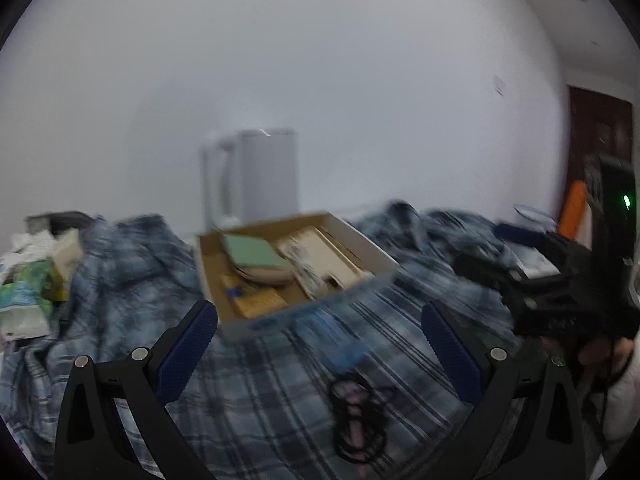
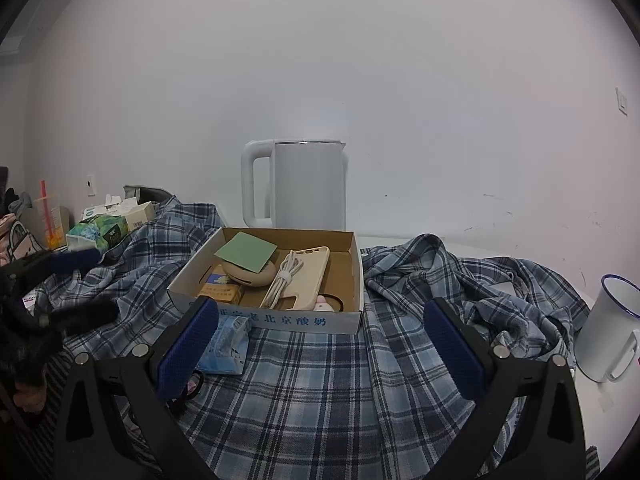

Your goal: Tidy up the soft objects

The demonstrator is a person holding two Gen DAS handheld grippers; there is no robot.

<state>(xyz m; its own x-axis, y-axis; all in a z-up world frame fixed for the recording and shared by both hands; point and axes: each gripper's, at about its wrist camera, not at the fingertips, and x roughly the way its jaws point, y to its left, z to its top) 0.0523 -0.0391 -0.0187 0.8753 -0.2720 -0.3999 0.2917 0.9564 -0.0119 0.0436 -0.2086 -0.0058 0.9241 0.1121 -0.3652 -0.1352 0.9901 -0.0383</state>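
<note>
The right tool (image 2: 320,344) stands with its blue-padded fingers (image 2: 188,348) spread wide and nothing between them, poised above the near part of a blue plaid shirt (image 2: 320,392). The left tool (image 1: 320,344) is likewise spread wide and holds nothing, over the same plaid shirt (image 1: 260,400); its view is motion-blurred. The shirt lies crumpled and spread across the surface, with bunched folds to the left and right. A small light-blue tissue packet (image 2: 226,346) lies on the shirt just beside the right tool's left finger. A coiled black cable (image 1: 358,420) lies on the shirt between the left tool's fingers. Beyond the packet, an open cardboard box (image 2: 276,320) rests on the shirt. It contains a green card (image 2: 246,258) on top of a beige rounded item, a coiled white cable (image 2: 284,280) lying on a beige phone case (image 2: 316,276), and an orange packet (image 2: 220,292). A white electric kettle (image 2: 298,184) stands upright behind the box, near the wall. A white enamel mug (image 2: 608,328) with a blue rim stands at the far right. A green tissue pack (image 2: 100,232) lies at the left.
</note>
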